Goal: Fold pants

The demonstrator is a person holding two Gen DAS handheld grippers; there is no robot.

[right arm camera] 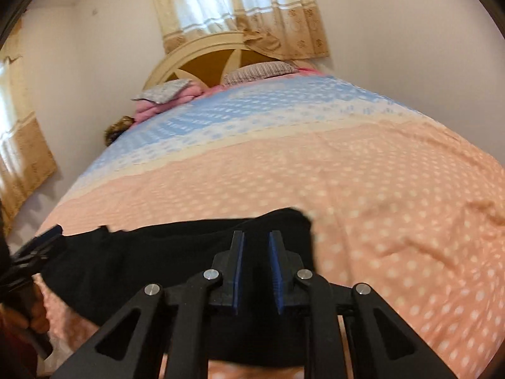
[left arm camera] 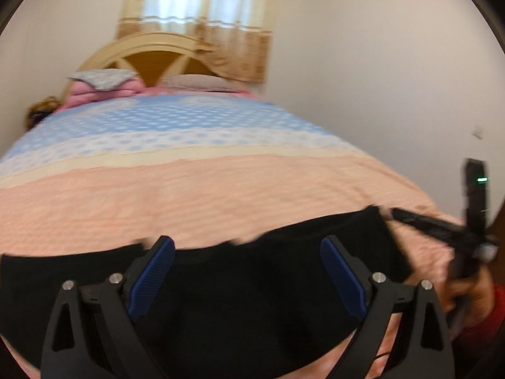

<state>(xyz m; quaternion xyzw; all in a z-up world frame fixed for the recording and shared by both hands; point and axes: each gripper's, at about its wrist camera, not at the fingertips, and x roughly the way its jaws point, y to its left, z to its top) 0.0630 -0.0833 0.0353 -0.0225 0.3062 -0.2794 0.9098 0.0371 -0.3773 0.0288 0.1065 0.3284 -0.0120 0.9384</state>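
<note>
Left gripper [left arm camera: 247,271] is gaping empty, right gripper [right arm camera: 256,268] narrowed, gripping nothing; pants [left arm camera: 221,300] at lower frame risk bunching.

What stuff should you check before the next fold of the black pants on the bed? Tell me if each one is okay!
1. Pants lying on the bedspread: ok, spread dark and flat near the bed's edge.
2. Left tool empty: ok, its blue pads stand wide apart with no cloth pinched.
3. Right tool empty: ok, a narrow gap shows between its pads and nothing is in it.
4. Far edge of the pants straight: not ok, it looks uneven and bumpy.
5. Room beyond the pants for folding: ok, only bedspread there.
6. Pants free of wrinkles: cannot tell, the cloth is too dark and blurred.
</note>
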